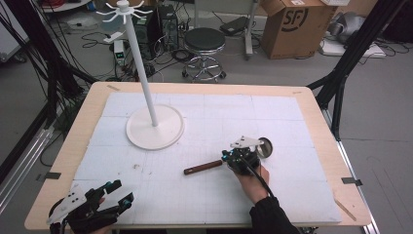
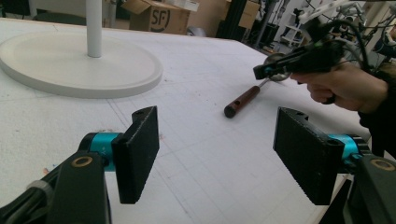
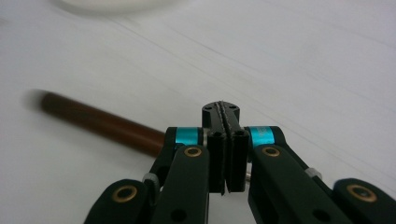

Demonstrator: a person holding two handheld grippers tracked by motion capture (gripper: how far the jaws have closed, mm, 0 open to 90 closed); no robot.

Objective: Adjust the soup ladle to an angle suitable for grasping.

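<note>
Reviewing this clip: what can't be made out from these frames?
- Right claw: whether it grips the utensil's thin neck; its own jaws hide the contact.
- Utensil: its head type; the right claw covers most in high view.
- Brown handle: blurred in right gripper view.

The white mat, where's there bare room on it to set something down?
The far right of the mat, beyond the ladle, lies bare. So does the near middle, between the left tool and the right hand. It is crowded around the rack base at far left and around the ladle under the right tool.
</note>
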